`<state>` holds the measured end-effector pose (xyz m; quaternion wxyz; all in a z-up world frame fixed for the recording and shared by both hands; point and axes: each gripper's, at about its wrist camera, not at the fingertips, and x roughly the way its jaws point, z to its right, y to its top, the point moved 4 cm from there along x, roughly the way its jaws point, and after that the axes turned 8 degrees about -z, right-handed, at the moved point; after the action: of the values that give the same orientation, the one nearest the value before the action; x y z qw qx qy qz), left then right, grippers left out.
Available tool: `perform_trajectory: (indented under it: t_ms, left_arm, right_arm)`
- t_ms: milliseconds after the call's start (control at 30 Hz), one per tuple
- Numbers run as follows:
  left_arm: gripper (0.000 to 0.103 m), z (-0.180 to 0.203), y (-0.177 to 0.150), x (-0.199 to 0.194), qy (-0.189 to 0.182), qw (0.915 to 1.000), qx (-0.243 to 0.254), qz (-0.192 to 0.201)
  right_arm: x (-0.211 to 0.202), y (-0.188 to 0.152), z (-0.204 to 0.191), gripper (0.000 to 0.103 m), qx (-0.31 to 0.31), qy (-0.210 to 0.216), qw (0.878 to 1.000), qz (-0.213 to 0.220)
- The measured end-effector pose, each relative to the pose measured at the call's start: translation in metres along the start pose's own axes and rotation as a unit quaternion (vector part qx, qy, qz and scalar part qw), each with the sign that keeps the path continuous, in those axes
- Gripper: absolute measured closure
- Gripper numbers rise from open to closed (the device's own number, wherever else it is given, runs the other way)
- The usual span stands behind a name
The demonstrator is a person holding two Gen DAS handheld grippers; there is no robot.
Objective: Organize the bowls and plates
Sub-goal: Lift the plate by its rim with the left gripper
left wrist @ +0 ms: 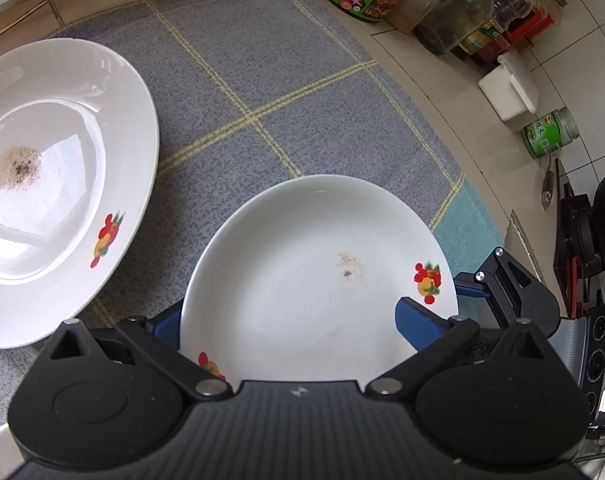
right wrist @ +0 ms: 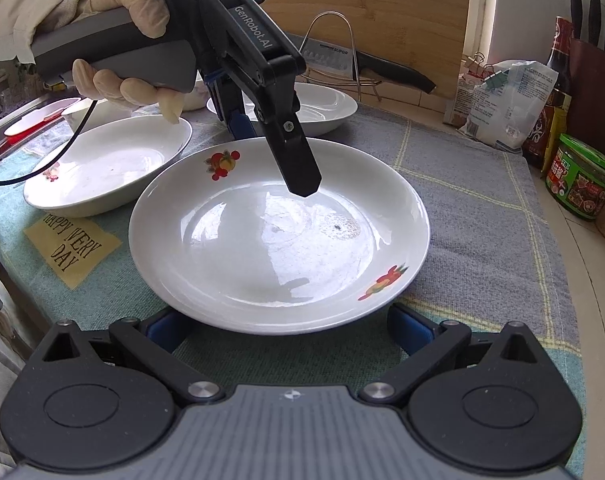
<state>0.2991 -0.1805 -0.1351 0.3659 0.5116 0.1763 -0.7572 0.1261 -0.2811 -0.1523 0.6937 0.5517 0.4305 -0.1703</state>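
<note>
I'm barely starting: my left gripper (left wrist: 290,314) and right gripper (right wrist: 282,318) are both hanging spread at the flowered plate (right wrist: 262,240), which is lying unstacked on the cloth (right wrist: 482,220), apart from two other plates (right wrist: 102,160).

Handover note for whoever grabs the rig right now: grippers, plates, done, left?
Left gripper: open, jaws astride the far rim of the centre plate, not closed on it.
Right gripper: open, low at the same plate's near rim, holding nothing.
Plates: the centre plate, the back plate and the left plate all lie apart on the grey cloth.
Done: nothing stacked yet.
Left: grip the centre plate, then gather all three into one stack.
</note>
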Motion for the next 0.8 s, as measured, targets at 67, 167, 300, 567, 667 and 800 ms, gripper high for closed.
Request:
perform_trajectory:
  t_ms: [67, 167, 300, 567, 667, 800]
  left_arm:
    - [0.001, -0.0014, 0.0011, -0.0003, -0.006, 1.0000, -0.006, -0.001]
    - [0.001, -0.0016, 0.0008, -0.0007, -0.009, 0.9999, -0.007, -0.002]
    - [0.001, -0.0010, 0.0002, -0.0018, -0.007, 0.9999, -0.008, -0.001]
    - [0.001, -0.0044, 0.0041, -0.0029, -0.016, 0.9995, -0.026, -0.010]
    - [0.001, -0.0072, 0.0057, -0.0032, -0.025, 0.9987, -0.041, -0.015]
    - [0.003, -0.0079, 0.0075, -0.0027, -0.027, 0.9983, -0.046, -0.021]
  right_arm:
    - [0.0004, -0.0003, -0.0010, 0.000, -0.001, 0.001, 1.000, 0.003]
    - [-0.0003, -0.0018, -0.0023, 0.000, -0.001, 0.001, 1.000, 0.007]
    - [0.0009, -0.0003, -0.0032, 0.000, -0.006, 0.004, 1.000, 0.005]
    - [0.0041, 0.0045, -0.0034, 0.000, -0.022, 0.011, 1.000, -0.004]
    - [0.0050, 0.0053, -0.0045, 0.000, -0.023, 0.009, 1.000, -0.005]
    - [0.0050, 0.0059, -0.0058, 0.000, -0.027, 0.006, 1.000, -0.004]
